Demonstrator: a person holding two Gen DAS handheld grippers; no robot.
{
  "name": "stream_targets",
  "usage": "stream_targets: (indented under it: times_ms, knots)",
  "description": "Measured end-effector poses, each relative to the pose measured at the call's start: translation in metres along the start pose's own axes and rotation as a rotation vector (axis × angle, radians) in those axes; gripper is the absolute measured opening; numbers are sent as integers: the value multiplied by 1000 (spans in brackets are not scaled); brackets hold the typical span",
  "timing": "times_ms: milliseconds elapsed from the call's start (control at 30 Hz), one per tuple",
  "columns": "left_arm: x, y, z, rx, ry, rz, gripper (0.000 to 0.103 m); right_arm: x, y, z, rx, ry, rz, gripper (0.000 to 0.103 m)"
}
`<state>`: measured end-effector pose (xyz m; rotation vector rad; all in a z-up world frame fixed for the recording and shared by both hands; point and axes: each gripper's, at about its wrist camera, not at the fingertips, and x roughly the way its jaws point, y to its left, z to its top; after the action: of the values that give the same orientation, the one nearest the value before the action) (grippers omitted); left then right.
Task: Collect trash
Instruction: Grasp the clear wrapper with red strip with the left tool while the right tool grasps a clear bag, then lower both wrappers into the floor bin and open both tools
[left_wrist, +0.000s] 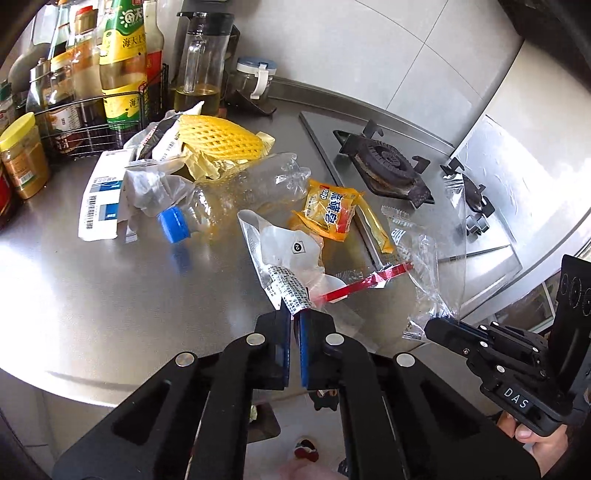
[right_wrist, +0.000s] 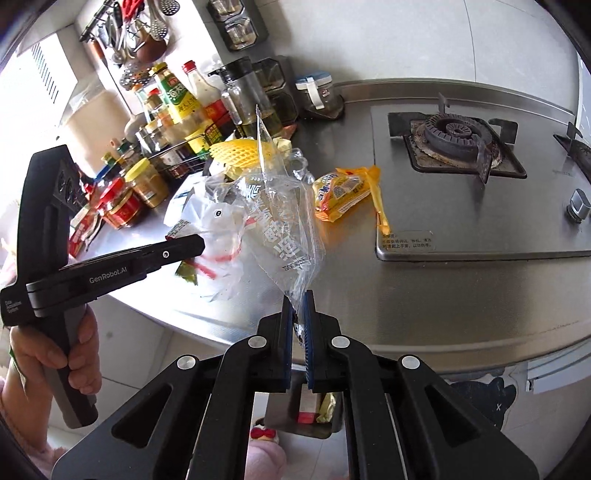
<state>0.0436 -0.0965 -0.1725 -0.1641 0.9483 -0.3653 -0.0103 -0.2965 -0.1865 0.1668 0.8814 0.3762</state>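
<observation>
steel counter (left_wrist: 110, 295), gas burner (left_wrist: 384, 162), sauce bottles in wire rack (left_wrist: 92, 122), oil dispenser (left_wrist: 201, 62)

At centre left lies a clear bottle (left_wrist: 236, 195) with a blue cap (left_wrist: 173, 224). Above it sits a yellow foam net (left_wrist: 218, 136) in a diamond mesh. The soap packet (left_wrist: 327, 214) at centre is orange-yellow with red. The table (left_wrist: 110, 295) is brushed silver-grey, the grippers black with blue pads.

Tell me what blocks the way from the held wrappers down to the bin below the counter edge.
Nothing visible does. The bin sits open below the counter edge, under the right gripper, which pinches the clear wrapper.
</observation>
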Motion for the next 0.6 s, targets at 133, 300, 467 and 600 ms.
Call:
stream_targets:
  times_ms: [133, 300, 467, 600]
  knots:
    - [-23, 0, -18, 4, -12, 26, 2, -10, 12, -15, -8, 11, 6, 7]
    - [-46, 6, -48, 1, -19, 68, 2, -11, 24, -42, -43, 68, 13, 7]
    - [-53, 18, -90, -26, 26, 108, 2, 6, 27, -78, -51, 167, 20, 7]
    - [-41, 33, -124, -70, 101, 130, 2, 27, 30, -108, -64, 258, 31, 7]
